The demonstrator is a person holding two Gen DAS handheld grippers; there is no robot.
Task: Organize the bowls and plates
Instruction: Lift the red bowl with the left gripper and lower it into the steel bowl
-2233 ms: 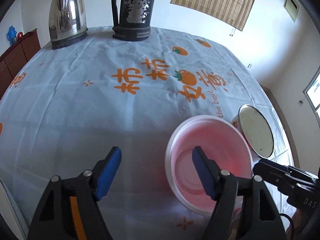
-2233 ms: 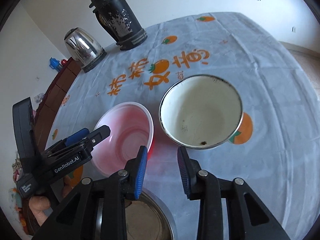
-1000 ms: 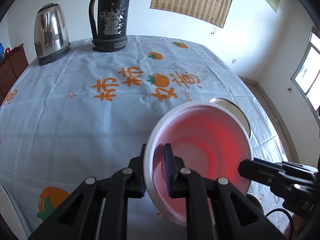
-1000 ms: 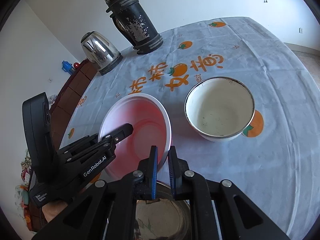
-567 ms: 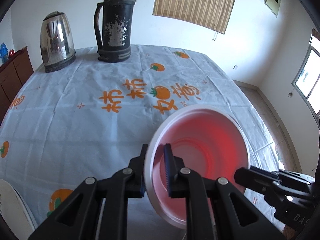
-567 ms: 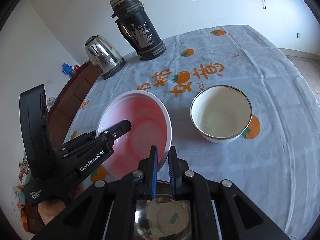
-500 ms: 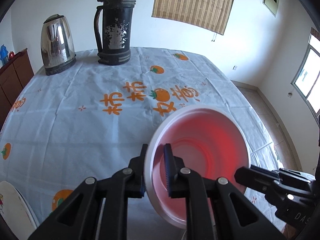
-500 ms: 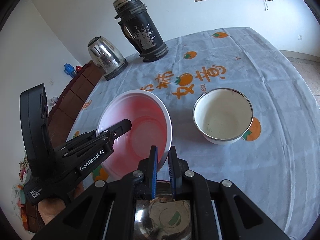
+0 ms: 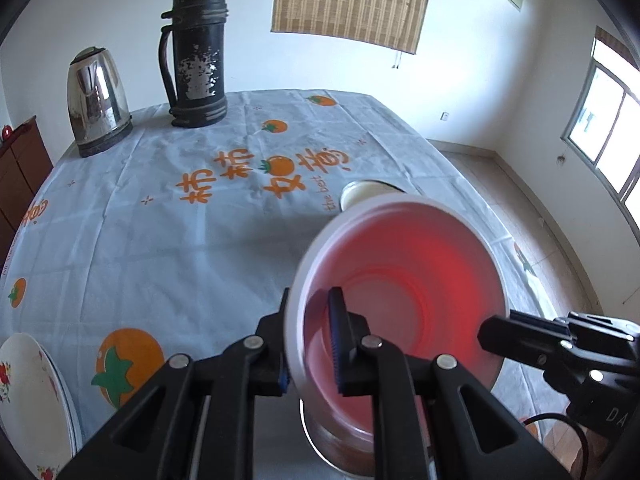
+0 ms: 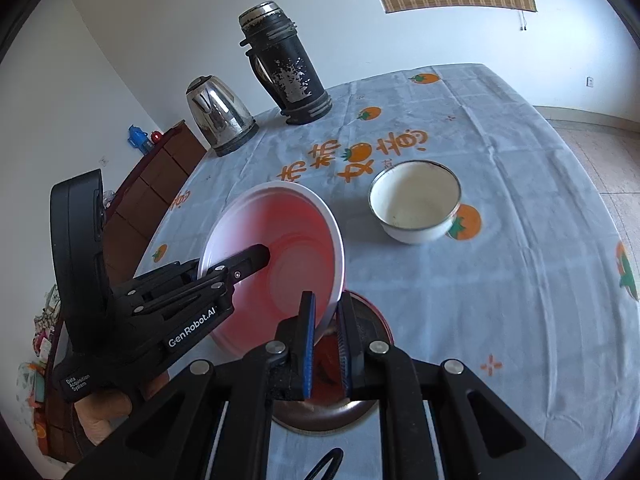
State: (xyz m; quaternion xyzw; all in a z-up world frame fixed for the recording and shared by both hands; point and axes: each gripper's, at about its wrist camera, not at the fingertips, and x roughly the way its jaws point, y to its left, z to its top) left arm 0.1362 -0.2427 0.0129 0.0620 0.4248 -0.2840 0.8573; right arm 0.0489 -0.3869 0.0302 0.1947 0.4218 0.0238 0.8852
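Above the tablecloth, each tool (left, right) grips opposite rims of the pink bowl.

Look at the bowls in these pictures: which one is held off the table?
The pink bowl: both claws, left and right, clamp its rim. The white enamel bowl sits on the tablecloth; the metal bowl rests beneath.
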